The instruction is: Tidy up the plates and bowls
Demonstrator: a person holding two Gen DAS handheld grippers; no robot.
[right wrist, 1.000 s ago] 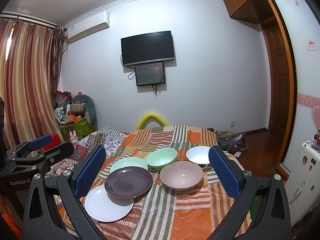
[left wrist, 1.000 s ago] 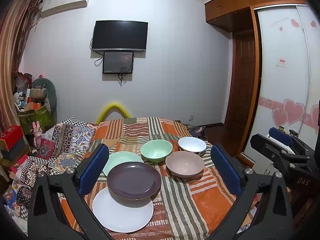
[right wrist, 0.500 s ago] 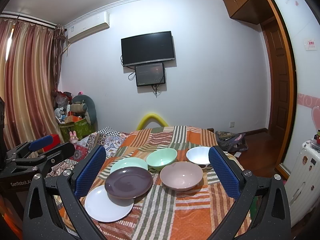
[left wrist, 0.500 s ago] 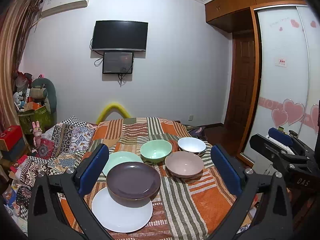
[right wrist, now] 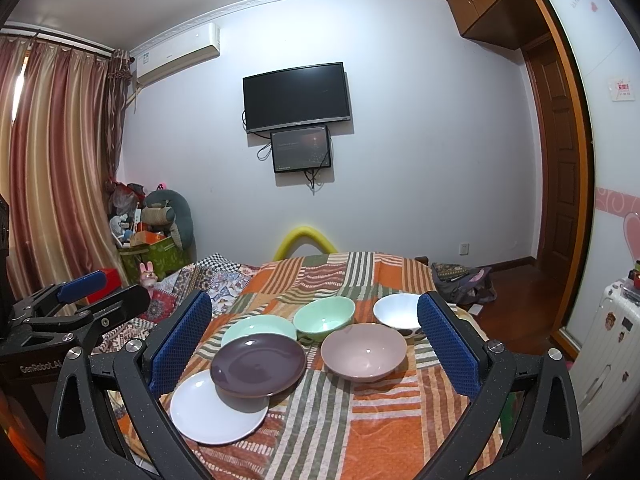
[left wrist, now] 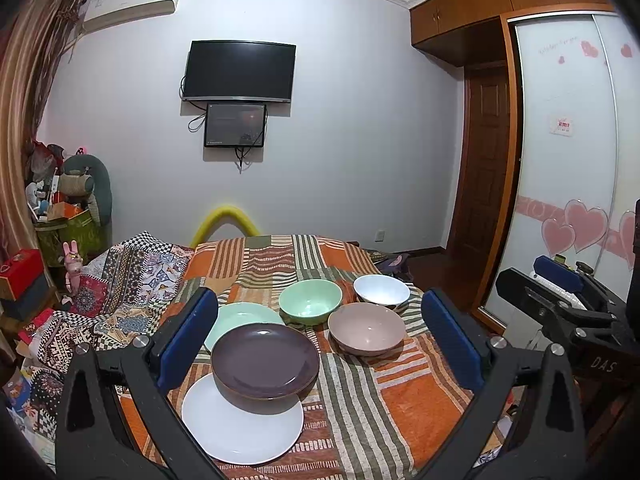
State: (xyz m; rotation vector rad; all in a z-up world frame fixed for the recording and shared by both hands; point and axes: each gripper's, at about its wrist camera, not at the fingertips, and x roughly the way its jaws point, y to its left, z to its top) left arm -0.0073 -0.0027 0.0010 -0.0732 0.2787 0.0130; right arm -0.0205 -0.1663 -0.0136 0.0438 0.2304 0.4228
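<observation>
On the striped orange cloth lie a white plate [left wrist: 240, 428] [right wrist: 216, 412], a purple plate [left wrist: 264, 360] [right wrist: 258, 364] overlapping it, and a pale green plate [left wrist: 236, 316] [right wrist: 256, 326] behind. Further right stand a green bowl [left wrist: 310, 300] [right wrist: 324, 316], a pink bowl [left wrist: 366, 328] [right wrist: 362, 350] and a white bowl [left wrist: 380, 288] [right wrist: 394, 310]. My left gripper [left wrist: 320, 340] hovers open in front of the dishes, nothing between its blue pads. My right gripper [right wrist: 316, 344] is open too and holds nothing.
The table's cloth [left wrist: 400, 396] hangs over the near and right edges. A patterned blanket [left wrist: 120, 280] covers furniture at the left, with boxes and toys [left wrist: 60, 216] behind. A yellow arch [left wrist: 224, 220] rises beyond the table. A wardrobe [left wrist: 568, 160] and a suitcase [right wrist: 612, 360] stand right.
</observation>
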